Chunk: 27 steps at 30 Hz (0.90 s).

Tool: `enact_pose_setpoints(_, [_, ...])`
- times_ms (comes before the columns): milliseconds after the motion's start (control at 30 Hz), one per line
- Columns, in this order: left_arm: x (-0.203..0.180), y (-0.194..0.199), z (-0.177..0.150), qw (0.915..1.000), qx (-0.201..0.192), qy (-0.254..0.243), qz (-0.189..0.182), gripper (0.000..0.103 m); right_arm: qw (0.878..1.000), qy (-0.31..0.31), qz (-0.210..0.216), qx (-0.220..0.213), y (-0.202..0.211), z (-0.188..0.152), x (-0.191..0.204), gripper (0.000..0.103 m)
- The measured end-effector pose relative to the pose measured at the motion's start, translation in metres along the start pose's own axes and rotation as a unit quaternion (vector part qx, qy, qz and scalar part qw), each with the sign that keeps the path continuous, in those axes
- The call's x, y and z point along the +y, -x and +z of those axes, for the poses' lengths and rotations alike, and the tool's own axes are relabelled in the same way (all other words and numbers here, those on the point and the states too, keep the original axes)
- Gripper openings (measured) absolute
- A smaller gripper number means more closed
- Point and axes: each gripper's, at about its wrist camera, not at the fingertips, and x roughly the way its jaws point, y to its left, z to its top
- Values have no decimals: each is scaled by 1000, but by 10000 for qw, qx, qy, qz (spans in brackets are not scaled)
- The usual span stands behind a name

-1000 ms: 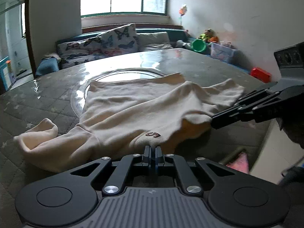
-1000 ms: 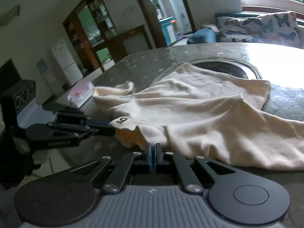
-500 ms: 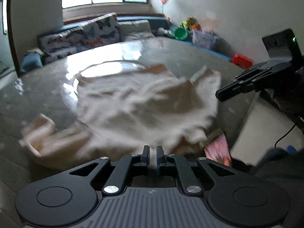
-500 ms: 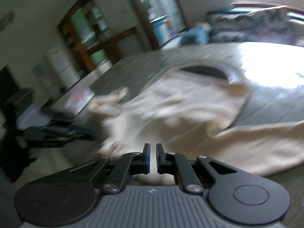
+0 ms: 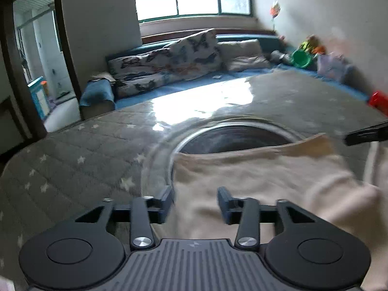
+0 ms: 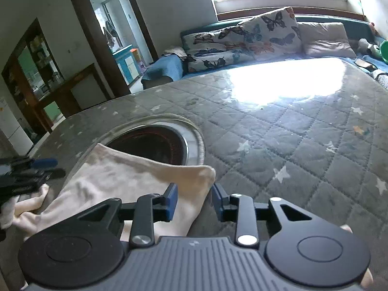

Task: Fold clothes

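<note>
The cream garment (image 5: pixel 254 174) is lying on the quilted table (image 6: pixel 291 140), partly covering the round recess (image 6: pixel 155 145). What the recess holds is too dark to tell. Left gripper (image 5: pixel 196 200) and right gripper (image 6: pixel 194 195) are both opening, cloth lying loose between their jaws, ungripped.

cream garment (image 5: pixel 254 169), plain. table cover (image 6: pixel 291 140) grey, quilted squares with white stars. round inset (image 6: pixel 155 145) dark with silver rim. cushions (image 6: pixel 242 38) white with butterfly print in black, blue, orange. sofa (image 6: pixel 165 66) blue. bowl (image 5: pixel 301 58) green. grippers black, blue pads (image 6: pixel 171 197). box (image 5: pixel 378 99) red.
</note>
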Motion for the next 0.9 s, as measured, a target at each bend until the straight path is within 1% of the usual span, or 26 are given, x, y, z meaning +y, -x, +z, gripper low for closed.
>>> enact_pose_setpoints(100, [6, -30, 12, 9999, 106, -31, 109, 48, 10000, 0, 15, 88, -15, 2, -3, 31])
enact_pose_setpoints(200, [12, -52, 17, 9997, 227, 67, 96, 48, 9999, 51, -1, 149, -28, 4, -2, 31])
enact_pose_setpoints(367, [18, -74, 17, 9991, 348, 242, -11, 47, 9995, 199, -47, 257, -41, 4, 3, 31])
enact_pose_setpoints(433, [19, -77, 16, 9989, 360, 282, -73, 45, 9992, 267, -57, 290, -45, 5, 6, 25])
enact_pose_setpoints(467, [19, -78, 17, 9989, 348, 301, -110, 43, 9991, 300, -72, 306, -46, 6, 8, 18])
enact_pose_setpoints(500, [20, -79, 17, 9988, 335, 320, -147, 41, 9989, 334, -86, 321, -48, 7, 9, 14])
enact_pose_setpoints(533, [20, -79, 17, 9987, 329, 342, -188, 37, 9987, 371, -96, 326, -49, 9, 11, 11])
enact_pose_setpoints(567, [19, -77, 18, 9986, 307, 348, -250, 20, 9986, 409, -105, 331, -51, 10, 12, 7])
enact_pose_setpoints(600, [19, -77, 18, 9986, 280, 329, -319, 12, 9983, 477, -131, 316, -51, 11, 14, 6])
enact_pose_setpoints(633, [18, -76, 18, 9987, 246, 288, -333, 9, 9979, 546, -158, 302, -52, 12, 17, 6])
enact_pose_setpoints(667, [18, -76, 18, 9989, 212, 244, -339, 6, 9973, 651, -189, 279, -53, 15, 20, 6])
enact_pose_setpoints(700, [17, -75, 18, 9990, 178, 200, -345, 6, 9970, 710, -194, 251, -54, 20, 22, 6])
enact_pose_setpoints(767, [21, -73, 22, 9991, 58, 271, -323, 6, 9962, 828, -203, 194, -57, 28, 26, 6])
enact_pose_setpoints(900, [34, -71, 35, 9988, -212, 429, -124, 5, 9946, 1011, -235, 11, -69, 58, 36, 6])
